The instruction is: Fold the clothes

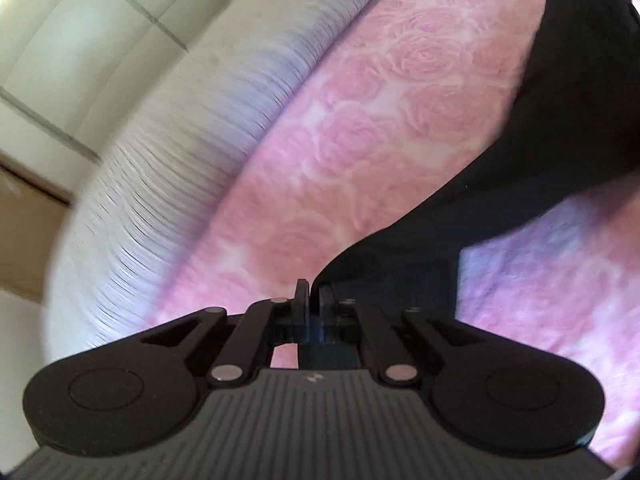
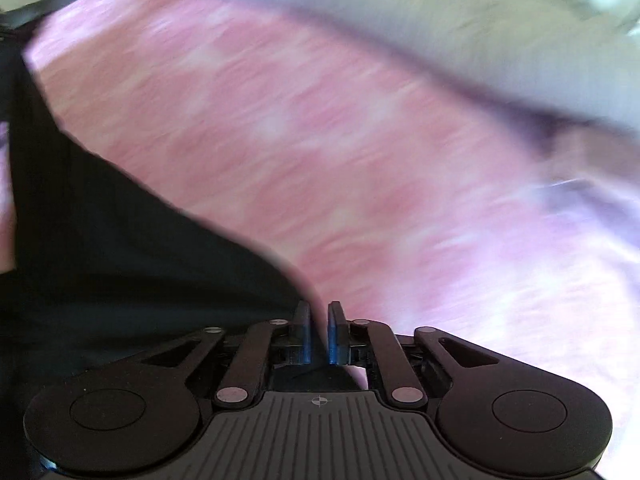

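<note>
A black garment [image 1: 560, 128] stretches from the upper right of the left wrist view down to my left gripper [image 1: 314, 292], which is shut on its lower edge. The cloth hangs taut above a pink rose-patterned bedspread [image 1: 360, 128]. In the blurred right wrist view the same black garment [image 2: 100, 240] fills the left side. Its edge runs into my right gripper [image 2: 319, 312], whose fingers are shut on the fabric. Both grippers point downward over the pink bedspread [image 2: 320, 140].
A grey-white ribbed quilt [image 1: 180, 152] lies along the bedspread's far side and shows as a pale blurred band [image 2: 440, 20] in the right wrist view. Beyond it are a cream padded panel [image 1: 80, 40] and a brown wooden piece [image 1: 24, 220].
</note>
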Demonstrator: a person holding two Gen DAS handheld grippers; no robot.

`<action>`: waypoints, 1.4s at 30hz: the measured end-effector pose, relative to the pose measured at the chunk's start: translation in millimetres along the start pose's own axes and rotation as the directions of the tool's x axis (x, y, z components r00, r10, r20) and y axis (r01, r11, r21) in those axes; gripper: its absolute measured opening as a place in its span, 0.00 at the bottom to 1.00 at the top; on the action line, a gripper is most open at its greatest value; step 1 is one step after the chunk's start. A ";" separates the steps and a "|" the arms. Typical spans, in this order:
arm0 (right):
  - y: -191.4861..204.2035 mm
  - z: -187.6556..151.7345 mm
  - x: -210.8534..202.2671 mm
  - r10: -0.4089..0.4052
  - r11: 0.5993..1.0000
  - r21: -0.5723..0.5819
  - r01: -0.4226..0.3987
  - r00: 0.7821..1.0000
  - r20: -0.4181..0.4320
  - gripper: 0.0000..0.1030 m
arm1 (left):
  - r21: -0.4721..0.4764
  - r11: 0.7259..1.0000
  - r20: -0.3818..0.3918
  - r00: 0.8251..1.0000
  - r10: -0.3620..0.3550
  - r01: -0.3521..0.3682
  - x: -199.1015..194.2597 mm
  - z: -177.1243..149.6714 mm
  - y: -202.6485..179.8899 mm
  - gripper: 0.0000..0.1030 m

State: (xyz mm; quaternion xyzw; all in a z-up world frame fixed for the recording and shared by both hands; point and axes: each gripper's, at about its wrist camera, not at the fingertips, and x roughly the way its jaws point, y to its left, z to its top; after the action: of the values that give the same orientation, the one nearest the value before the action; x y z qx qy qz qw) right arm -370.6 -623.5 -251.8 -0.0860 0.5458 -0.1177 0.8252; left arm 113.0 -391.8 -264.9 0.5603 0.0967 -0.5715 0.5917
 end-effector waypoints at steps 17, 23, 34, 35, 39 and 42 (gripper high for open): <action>-11.7 -42.4 54.1 0.205 0.917 0.362 -0.165 0.976 -0.074 0.59 | -0.114 0.974 -0.167 0.962 -0.215 0.198 44.0 -21.5 -16.9 0.55; 57.1 19.0 33.7 0.269 0.930 0.247 -0.271 0.962 0.040 0.60 | 0.257 0.939 -0.242 0.956 -0.168 0.230 107.2 -33.9 -53.3 0.55; 318.0 79.2 13.0 0.474 0.835 -0.322 -0.446 0.881 0.008 0.60 | -0.127 0.968 -0.294 0.924 -0.245 0.216 61.4 -133.7 12.0 0.54; 336.0 81.5 17.9 0.460 0.835 -0.332 -0.438 0.888 -0.015 0.60 | -0.191 0.957 -0.304 0.914 -0.271 0.220 63.6 -144.0 17.4 0.54; 374.4 75.9 40.3 0.355 0.853 -0.383 -0.353 0.932 -0.067 0.60 | -0.423 0.874 -0.299 0.873 -0.385 0.240 82.3 -175.7 30.8 0.56; 385.0 73.5 52.7 0.304 0.865 -0.389 -0.317 0.948 -0.096 0.48 | -0.524 0.789 -0.237 0.834 -0.498 0.321 96.6 -185.3 34.8 0.07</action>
State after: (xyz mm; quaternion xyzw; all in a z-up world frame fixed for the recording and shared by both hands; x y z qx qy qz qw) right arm -244.4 -269.1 -373.7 -0.1619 0.5777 0.1291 0.7896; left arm 269.5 -313.1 -384.1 0.4625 0.4590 -0.5341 0.5386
